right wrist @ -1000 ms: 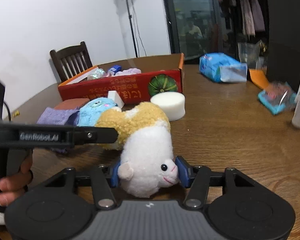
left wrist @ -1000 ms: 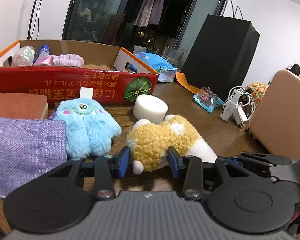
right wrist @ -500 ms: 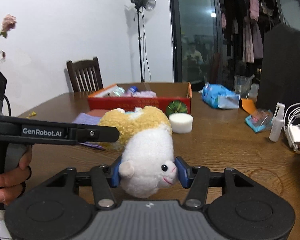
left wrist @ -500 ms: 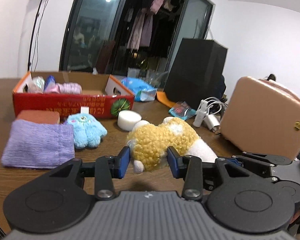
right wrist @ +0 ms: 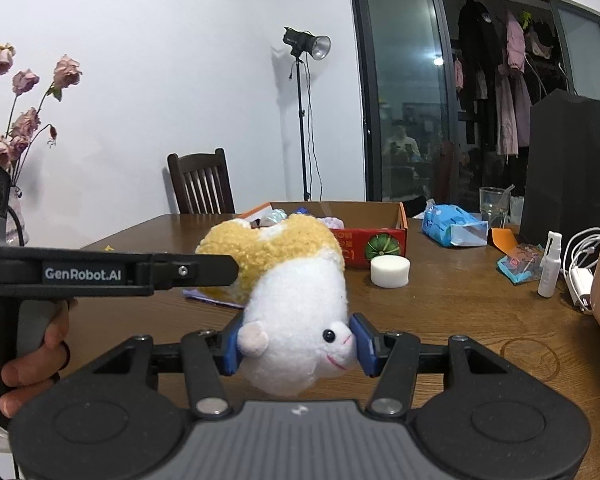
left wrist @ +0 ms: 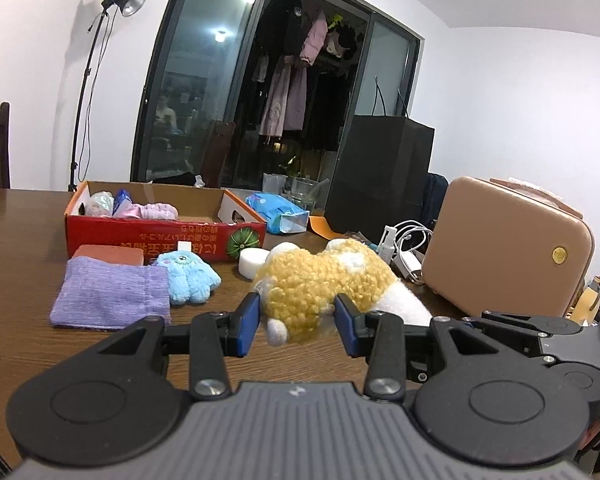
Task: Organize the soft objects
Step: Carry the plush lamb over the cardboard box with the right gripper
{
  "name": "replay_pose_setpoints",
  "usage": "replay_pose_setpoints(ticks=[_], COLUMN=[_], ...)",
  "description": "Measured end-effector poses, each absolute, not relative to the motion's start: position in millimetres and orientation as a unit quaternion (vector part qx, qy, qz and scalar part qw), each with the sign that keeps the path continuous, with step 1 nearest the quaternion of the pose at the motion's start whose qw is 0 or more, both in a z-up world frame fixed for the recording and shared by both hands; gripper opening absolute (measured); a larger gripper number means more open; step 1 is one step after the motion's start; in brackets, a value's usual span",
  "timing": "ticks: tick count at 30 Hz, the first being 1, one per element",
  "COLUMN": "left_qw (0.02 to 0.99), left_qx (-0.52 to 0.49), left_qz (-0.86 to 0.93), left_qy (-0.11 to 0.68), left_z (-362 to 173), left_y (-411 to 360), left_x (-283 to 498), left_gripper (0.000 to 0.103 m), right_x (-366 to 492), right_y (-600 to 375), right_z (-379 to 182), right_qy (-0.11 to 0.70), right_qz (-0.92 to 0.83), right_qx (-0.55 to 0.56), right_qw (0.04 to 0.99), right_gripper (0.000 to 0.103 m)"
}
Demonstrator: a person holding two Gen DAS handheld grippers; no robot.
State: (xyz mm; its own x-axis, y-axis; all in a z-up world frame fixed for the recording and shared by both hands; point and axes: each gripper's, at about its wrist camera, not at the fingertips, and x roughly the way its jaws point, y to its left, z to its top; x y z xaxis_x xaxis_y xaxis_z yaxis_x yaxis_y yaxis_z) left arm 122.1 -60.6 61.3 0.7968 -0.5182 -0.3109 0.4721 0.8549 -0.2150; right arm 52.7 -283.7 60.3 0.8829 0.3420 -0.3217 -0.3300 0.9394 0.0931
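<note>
My left claw (left wrist: 296, 318) has its blue pads pressed into the yellow woolly rear of the plush sheep (left wrist: 324, 280), and my right claw (right wrist: 296, 344) is clamped on its white head, so I carry the toy between both, lifted off the bench (left wrist: 16, 240). Only the right wrist view shows the face: a black eye and a pink stitched mouth, just inside my right pad. It also shows my hand (right wrist: 32, 344) on the left claw's handle, whose side reads "GenRobot.AI", and dried roses (right wrist: 24, 80) far off to my left. Only the left wrist view shows what lies ahead and left of my left claw: a purple cloth (left wrist: 110, 298), a blue furry toy (left wrist: 190, 278), a brown sponge (left wrist: 108, 255). Beyond them stands the red cardboard box (left wrist: 164, 236) with orange characters printed upside down, which I cannot read, and a green pumpkin picture. A tan case (left wrist: 508, 248) sits to my right.
</note>
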Motion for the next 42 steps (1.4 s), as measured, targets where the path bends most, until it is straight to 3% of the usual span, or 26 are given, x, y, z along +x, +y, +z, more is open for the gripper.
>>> replay_pose_setpoints(ticks=[17,42], left_qw=[0.948,0.946], left_qx=[-0.067,-0.052], left_qz=[-0.254,-0.259], left_qy=[0.18,0.189], left_z=[66,86], left_y=[-55,-53], left_x=[151,291], left_gripper=[0.041,0.041], right_x=[81,223], right_y=[-278,-268], right_z=[68,89], right_qy=[0.168,0.178], right_qz=[0.177,0.165], right_qx=[0.02,0.007], right_qw=[0.97,0.97], right_gripper=[0.053,0.053])
